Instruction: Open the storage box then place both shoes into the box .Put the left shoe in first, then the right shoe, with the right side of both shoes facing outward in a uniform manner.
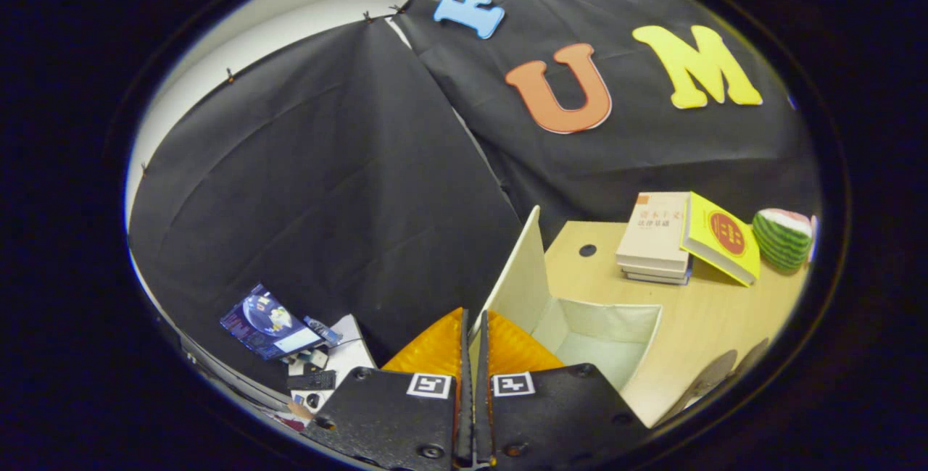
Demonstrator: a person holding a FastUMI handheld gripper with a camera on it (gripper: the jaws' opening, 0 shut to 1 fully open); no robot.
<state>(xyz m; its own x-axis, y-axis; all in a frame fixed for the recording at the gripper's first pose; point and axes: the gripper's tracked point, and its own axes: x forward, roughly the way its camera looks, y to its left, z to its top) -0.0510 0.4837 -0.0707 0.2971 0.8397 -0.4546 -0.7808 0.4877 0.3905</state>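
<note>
The storage box is a cream, fabric-lined bin on the wooden table, and its inside shows bare. Its flat lid stands raised almost upright, hinged along the box's left side. My gripper is shut on the lid's near edge, with the thin panel pinched between both fingers. Two dark elongated shapes, which look like the shoes, lie at the table's near edge to the right of the box, partly cut off from sight.
Beyond the box a stack of books lies on the table, with a yellow book leaning on it and a watermelon toy beside them. Left of the fingers, lower down, sit a blue booklet and small clutter.
</note>
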